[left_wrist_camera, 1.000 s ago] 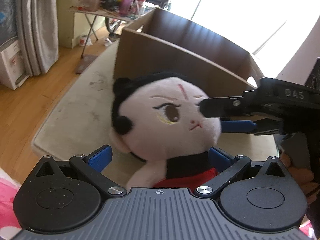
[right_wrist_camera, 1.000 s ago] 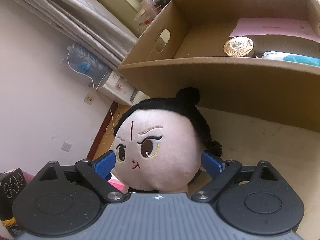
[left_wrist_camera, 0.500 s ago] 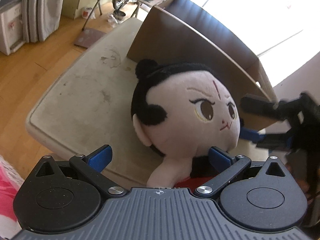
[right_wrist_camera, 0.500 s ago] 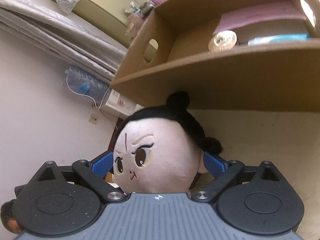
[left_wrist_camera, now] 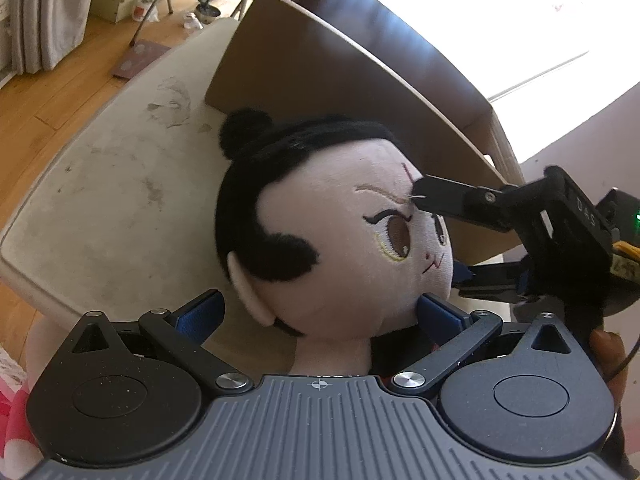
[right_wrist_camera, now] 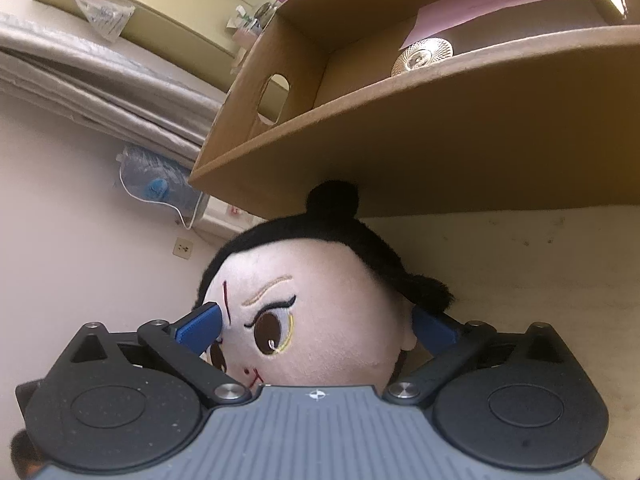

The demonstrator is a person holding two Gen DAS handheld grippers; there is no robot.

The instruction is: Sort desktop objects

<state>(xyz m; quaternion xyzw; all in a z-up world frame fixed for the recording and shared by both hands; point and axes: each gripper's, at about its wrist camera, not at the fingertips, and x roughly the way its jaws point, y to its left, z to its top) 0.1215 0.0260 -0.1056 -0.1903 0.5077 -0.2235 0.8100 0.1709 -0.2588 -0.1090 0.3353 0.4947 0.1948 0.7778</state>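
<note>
A plush doll (left_wrist_camera: 336, 240) with a pale face, black hair and a top bun sits on the beige table (left_wrist_camera: 112, 200) in front of a cardboard box (left_wrist_camera: 328, 76). My left gripper (left_wrist_camera: 320, 312) is open, its blue pads on either side of the doll's neck. My right gripper (right_wrist_camera: 316, 324) is shut on the doll's head (right_wrist_camera: 320, 312), one pad on the forehead, the other behind the ear. It also shows in the left wrist view (left_wrist_camera: 436, 236) at the doll's face.
The cardboard box (right_wrist_camera: 440, 132) holds a pink sheet (right_wrist_camera: 500, 0) and a round golden object (right_wrist_camera: 422, 56). Wooden floor (left_wrist_camera: 52, 92) lies beyond the table's left edge. A folding table with clutter stands far back.
My right gripper has closed its pads onto the doll's head. The doll's head has turned and tilted more to the right in the left view. Both cameras have moved closer to it.
</note>
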